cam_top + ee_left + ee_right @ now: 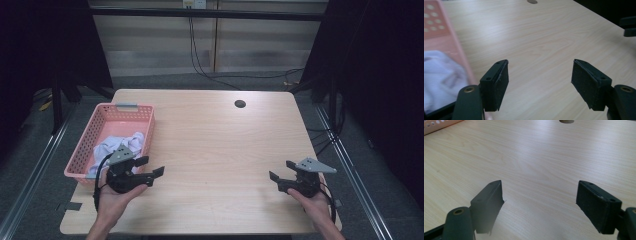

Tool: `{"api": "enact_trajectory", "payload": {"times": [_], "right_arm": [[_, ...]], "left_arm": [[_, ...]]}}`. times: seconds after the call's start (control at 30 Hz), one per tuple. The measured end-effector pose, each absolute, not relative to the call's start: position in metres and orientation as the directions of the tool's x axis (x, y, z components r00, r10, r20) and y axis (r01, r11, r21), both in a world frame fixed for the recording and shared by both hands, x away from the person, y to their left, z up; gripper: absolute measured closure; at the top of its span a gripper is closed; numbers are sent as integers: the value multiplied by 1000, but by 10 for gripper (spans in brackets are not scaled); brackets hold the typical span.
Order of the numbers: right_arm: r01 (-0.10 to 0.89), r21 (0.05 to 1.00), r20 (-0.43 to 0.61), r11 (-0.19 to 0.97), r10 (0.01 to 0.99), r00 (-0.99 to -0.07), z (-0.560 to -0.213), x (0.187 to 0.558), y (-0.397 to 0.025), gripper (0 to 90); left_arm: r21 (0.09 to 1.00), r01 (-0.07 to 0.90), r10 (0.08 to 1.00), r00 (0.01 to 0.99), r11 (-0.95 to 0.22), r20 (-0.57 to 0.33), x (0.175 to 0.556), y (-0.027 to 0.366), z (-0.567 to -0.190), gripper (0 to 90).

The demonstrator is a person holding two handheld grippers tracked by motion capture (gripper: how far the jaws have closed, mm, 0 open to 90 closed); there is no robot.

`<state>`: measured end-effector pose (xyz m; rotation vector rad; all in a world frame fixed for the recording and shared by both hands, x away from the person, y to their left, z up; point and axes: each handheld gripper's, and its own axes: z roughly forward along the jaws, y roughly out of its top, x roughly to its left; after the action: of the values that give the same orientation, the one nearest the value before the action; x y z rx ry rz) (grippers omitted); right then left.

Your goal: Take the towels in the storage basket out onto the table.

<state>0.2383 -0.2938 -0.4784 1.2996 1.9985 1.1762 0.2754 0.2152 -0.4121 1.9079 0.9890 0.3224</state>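
Both grippers sit low at the near edge of the light wooden desk (215, 145), each held in a hand, jaws spread apart and holding nothing. The left gripper (150, 167) is just beside the near right corner of the pink perforated plastic basket (102, 116), which stands at the left side of the desk; the right gripper (281, 171) is well apart from it, near the right edge. Inside the basket lies a crumpled white cloth (122, 144), bunched toward the near end, untouched. In the left gripper view the cloth (441, 75) shows at the left behind the basket wall (441, 32), outside the open jaws. The middle of the desk is bare except for a round cable hole (240, 104) at the far side. Judgement: work on the cloth has not started; no grasp is made, and reaching in, gripping and lifting it out all remain.
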Motion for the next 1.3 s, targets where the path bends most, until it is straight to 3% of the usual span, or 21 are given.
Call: {"api": "enact_trajectory", "payload": {"times": [0.5,0.77,1.03,1.3], "right_arm": [[489,857,80,164,894,-440,-478,238,-296,208],[491,856,90,162,888,-450,-478,236,-298,203],[491,856,95,161,885,-456,-477,235,-298,199],[497,851,93,172,881,-464,-479,237,-296,198]], "left_arm": [[805,560,814,550,-197,-184,304,264,-392,283],[793,568,837,527,-219,-146,317,279,-378,261],[706,661,868,477,-254,-135,337,294,-384,171],[634,726,887,442,-268,-131,356,314,-399,163]]}}
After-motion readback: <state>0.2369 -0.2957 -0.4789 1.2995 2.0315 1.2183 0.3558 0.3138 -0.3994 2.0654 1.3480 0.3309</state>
